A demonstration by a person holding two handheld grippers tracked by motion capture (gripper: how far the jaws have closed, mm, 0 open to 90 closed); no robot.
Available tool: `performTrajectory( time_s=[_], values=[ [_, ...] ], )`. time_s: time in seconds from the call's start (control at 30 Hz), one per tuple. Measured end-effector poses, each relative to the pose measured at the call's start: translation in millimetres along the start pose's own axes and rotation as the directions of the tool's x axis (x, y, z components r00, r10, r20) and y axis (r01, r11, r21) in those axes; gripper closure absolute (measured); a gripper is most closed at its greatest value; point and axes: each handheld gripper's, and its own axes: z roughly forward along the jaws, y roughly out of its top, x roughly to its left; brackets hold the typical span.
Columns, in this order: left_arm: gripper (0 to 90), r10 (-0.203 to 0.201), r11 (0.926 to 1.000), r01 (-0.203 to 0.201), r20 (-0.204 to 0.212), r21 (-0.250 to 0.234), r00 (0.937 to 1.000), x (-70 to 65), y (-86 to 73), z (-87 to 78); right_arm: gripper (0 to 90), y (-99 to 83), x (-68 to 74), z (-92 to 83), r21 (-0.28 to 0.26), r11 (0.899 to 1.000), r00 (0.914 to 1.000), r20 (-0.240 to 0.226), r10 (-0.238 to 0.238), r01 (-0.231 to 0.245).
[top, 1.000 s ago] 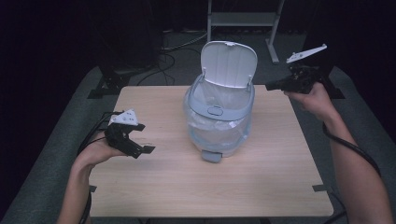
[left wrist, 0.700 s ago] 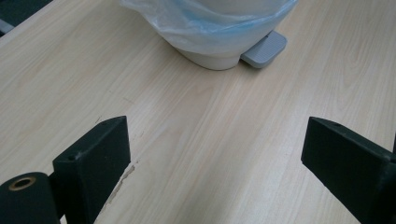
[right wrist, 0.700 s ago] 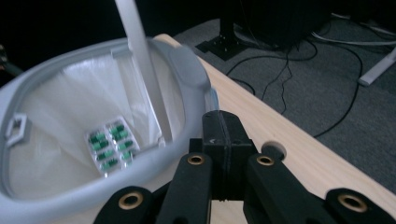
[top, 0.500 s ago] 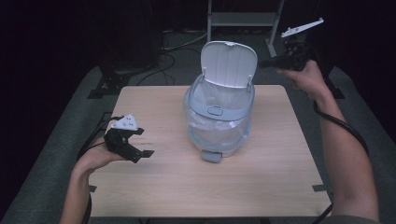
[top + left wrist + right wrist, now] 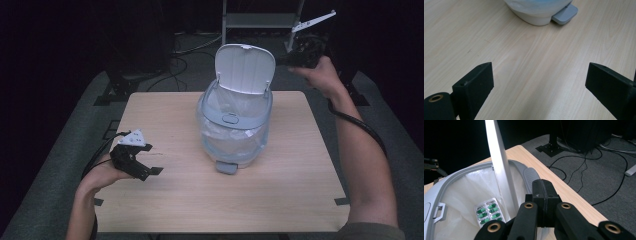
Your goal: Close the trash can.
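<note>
Lower left of high view: our left gripper (image 5: 150,170) sits with jaws apart over the table (image 5: 165,200). Centre: bin (image 5: 235,130), lid (image 5: 245,67) up, blister pack (image 5: 489,212) inside. Upper right: our right gripper (image 5: 285,60), jaws together, empty.

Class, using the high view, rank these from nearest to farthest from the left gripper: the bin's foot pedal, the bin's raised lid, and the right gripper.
Measured from the left gripper, at the table's near left:
1. Foot pedal, at the bin's near base, to the gripper's right.
2. Raised lid, upright at the bin's far side.
3. Right gripper, held up beyond the table's far right edge, past the lid.
</note>
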Motion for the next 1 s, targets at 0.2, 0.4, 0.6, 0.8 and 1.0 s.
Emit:
performTrajectory(
  time_s=[0.2,0.4,0.6,0.8,1.0],
  values=[
    [7.1,-0.014,0.9999,0.014,0.001,-0.005,0.9999,-0.9,-4.5,-0.8,89.7,2.5,4.4,4.4,0.008,1.0,0.9994,-0.027,-0.02,0.02],
    [7.1,-0.014,0.9998,0.014,0.009,-0.011,0.9999,-2.8,-6.6,-1.9,89.7,1.5,8.7,2.4,0.0,1.0,0.9989,-0.039,-0.025,0.026],
    [7.1,-0.015,0.9998,0.015,0.013,-0.013,0.9998,-2.2,-8.1,-0.6,89.7,-0.9,20.2,1.3,-0.005,0.999,0.9962,-0.072,-0.048,0.048],
    [7.1,-0.012,0.9998,0.013,0.025,-0.017,0.9996,-1.7,-7.2,2.7,89.7,-3.1,37.4,2.4,0.007,0.996,0.991,-0.102,-0.086,0.087],
    [7.0,-0.008,0.9999,0.008,0.032,-0.009,0.9995,-4.1,-8.6,5.2,89.7,-9.3,54.5,4.0,0.011,0.992,0.9838,-0.129,-0.124,0.127]
  ],
)
